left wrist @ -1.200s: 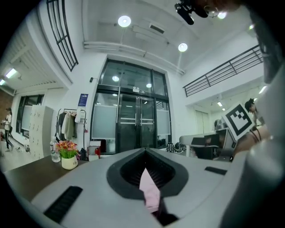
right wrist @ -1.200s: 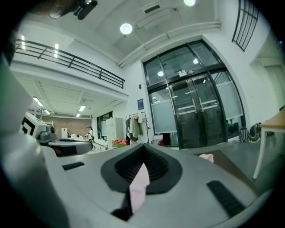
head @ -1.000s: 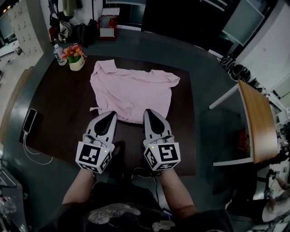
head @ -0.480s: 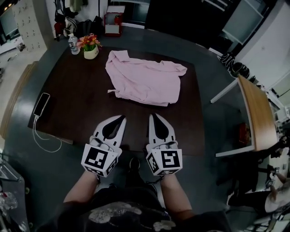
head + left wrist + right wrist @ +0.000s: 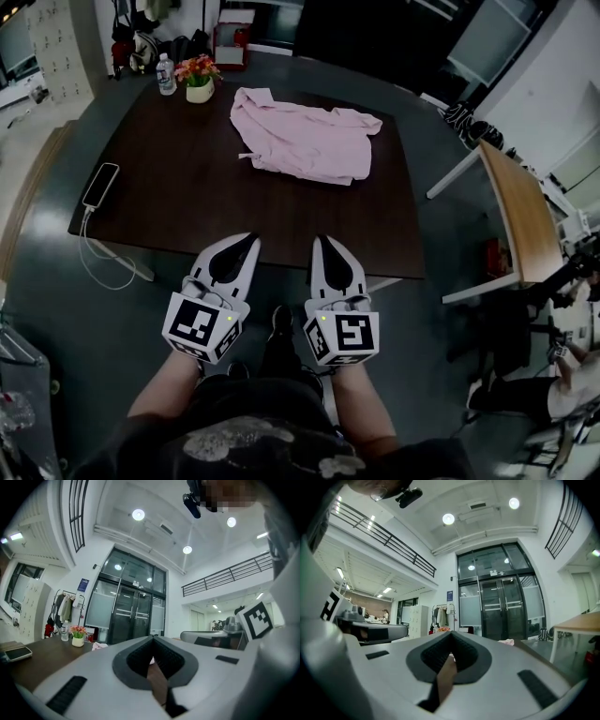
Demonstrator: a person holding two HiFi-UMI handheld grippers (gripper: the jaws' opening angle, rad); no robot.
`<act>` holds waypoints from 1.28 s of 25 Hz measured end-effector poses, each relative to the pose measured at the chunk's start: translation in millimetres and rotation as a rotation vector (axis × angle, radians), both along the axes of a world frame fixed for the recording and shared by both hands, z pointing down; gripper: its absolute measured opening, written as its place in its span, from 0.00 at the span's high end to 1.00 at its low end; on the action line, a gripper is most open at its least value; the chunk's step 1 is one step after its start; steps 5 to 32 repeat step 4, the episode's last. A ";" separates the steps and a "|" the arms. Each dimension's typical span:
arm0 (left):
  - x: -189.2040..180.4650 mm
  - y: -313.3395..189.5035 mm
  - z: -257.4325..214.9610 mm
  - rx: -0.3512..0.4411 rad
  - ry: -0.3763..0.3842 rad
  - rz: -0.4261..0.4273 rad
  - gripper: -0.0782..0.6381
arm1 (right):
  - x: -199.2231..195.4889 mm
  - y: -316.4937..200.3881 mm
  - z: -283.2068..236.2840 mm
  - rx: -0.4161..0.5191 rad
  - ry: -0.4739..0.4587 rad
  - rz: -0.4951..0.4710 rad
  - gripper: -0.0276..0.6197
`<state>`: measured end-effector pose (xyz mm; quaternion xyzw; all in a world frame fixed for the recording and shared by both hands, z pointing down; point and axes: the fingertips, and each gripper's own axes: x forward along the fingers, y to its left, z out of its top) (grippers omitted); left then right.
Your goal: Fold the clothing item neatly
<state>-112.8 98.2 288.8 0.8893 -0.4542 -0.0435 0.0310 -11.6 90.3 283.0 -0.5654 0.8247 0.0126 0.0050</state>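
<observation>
Drawn back from the pink shirt [image 5: 305, 141] whose near hem they hovered at a second ago, both tongs now sit at the near edge of the dark wooden table [image 5: 178, 178]. That shirt lies loosely folded on the table's far half, well apart from the left gripper [image 5: 250, 240] and right gripper [image 5: 321, 241], each clenched on nothing. A phone [image 5: 100, 185] rests at the left edge, with a flower pot [image 5: 198, 77] and water bottle [image 5: 166, 73] at the far corner.

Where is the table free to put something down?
Bare: the near half of the table, from the pink garment to the near edge, and between phone and garment. Crowded: the far left corner, with flower pot and bottle.
</observation>
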 end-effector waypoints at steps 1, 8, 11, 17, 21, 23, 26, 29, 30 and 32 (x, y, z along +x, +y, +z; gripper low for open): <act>-1.6 7.1 0.3 0.001 0.001 0.002 0.88 | -1.5 7.0 0.4 -0.001 0.000 0.002 0.97; -6.7 27.4 0.8 0.004 0.000 0.006 0.88 | -6.9 27.2 1.0 0.001 0.004 0.007 0.97; -6.7 27.4 0.8 0.004 0.000 0.006 0.88 | -6.9 27.2 1.0 0.001 0.004 0.007 0.97; -6.7 27.4 0.8 0.004 0.000 0.006 0.88 | -6.9 27.2 1.0 0.001 0.004 0.007 0.97; -6.7 27.4 0.8 0.004 0.000 0.006 0.88 | -6.9 27.2 1.0 0.001 0.004 0.007 0.97; -6.7 27.4 0.8 0.004 0.000 0.006 0.88 | -6.9 27.2 1.0 0.001 0.004 0.007 0.97; -6.7 27.4 0.8 0.004 0.000 0.006 0.88 | -6.9 27.2 1.0 0.001 0.004 0.007 0.97; -6.7 27.4 0.8 0.004 0.000 0.006 0.88 | -6.9 27.2 1.0 0.001 0.004 0.007 0.97; -6.7 27.4 0.8 0.004 0.000 0.006 0.88 | -6.9 27.2 1.0 0.001 0.004 0.007 0.97; -6.7 27.4 0.8 0.004 0.000 0.006 0.88 | -6.9 27.2 1.0 0.001 0.004 0.007 0.97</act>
